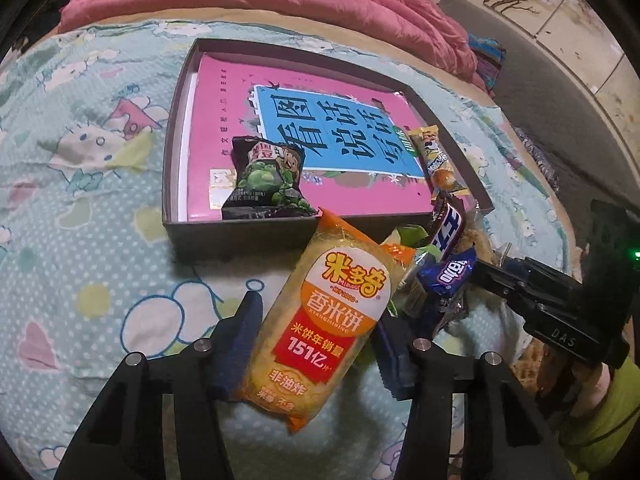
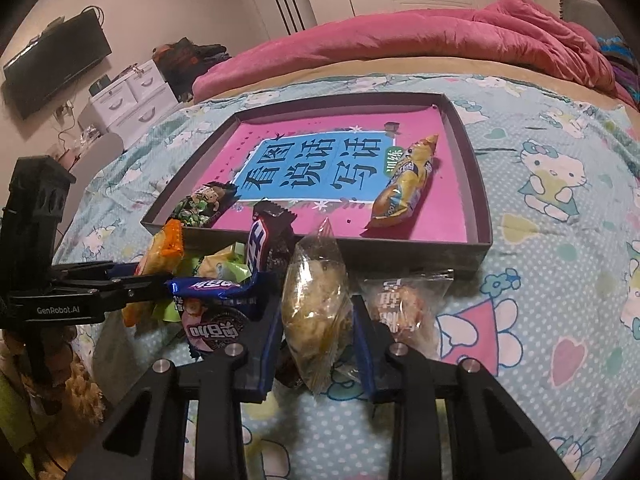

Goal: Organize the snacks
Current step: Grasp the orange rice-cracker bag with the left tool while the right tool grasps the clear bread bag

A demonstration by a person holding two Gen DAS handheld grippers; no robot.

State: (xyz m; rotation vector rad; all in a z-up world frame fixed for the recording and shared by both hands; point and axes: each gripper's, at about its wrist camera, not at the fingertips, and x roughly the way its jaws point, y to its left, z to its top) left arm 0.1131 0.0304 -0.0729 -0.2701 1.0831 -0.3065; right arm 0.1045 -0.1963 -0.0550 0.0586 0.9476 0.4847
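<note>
Gripping orange-yellow rice cracker pack (image 1: 320, 320) | left gripper (image 1: 316, 320) | upright, glossy

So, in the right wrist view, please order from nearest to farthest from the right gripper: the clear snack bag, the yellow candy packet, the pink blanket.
1. Clear snack bag, held in the right gripper.
2. Yellow candy packet, inside the box, right side.
3. Pink blanket, behind the box.

My two wrist cameras look forward, low and close over the bedspread (image 1: 80, 200); both share the box (image 1: 240, 226) mid-frame.
</note>
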